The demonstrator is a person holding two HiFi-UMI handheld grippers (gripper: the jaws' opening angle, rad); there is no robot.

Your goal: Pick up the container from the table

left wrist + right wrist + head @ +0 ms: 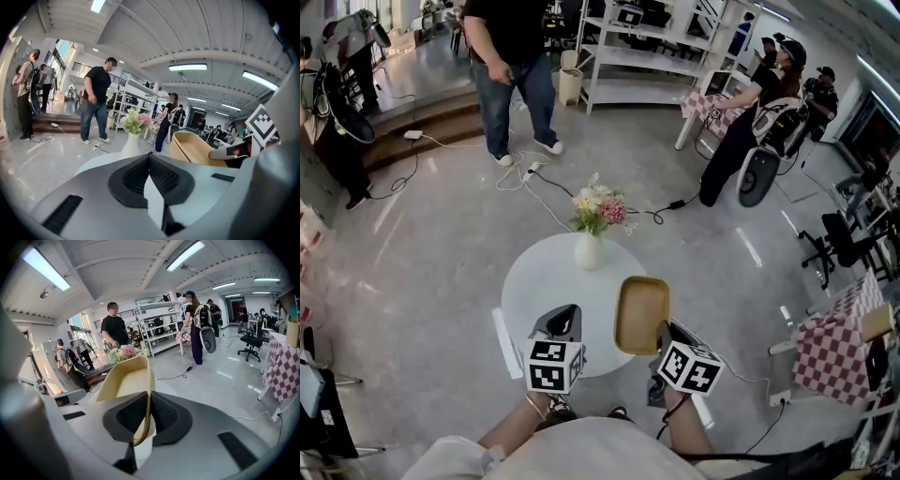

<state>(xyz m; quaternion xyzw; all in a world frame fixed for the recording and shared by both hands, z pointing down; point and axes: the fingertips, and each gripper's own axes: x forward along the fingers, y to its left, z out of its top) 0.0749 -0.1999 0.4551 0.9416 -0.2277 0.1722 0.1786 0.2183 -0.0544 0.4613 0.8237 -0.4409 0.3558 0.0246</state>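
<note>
The container [641,314] is a shallow tan tray with rounded corners, over the right side of the round white table [539,281]. My right gripper [662,330] is shut on its near rim. In the right gripper view the thin rim [142,420] runs between the two black pads and the container [124,383] tips upward away from me. From the left gripper view the container [192,147] shows at the right, seemingly raised off the tabletop. My left gripper [570,314] hovers over the table's near edge to the left of the container, its jaws [150,159] shut with nothing between them.
A white vase of flowers [590,246] stands at the table's far edge. Cables [534,178] trail across the glossy floor beyond. One person [514,75] stands at the back, others at the right near white shelving [637,56]. A checkered table [839,342] stands at the right.
</note>
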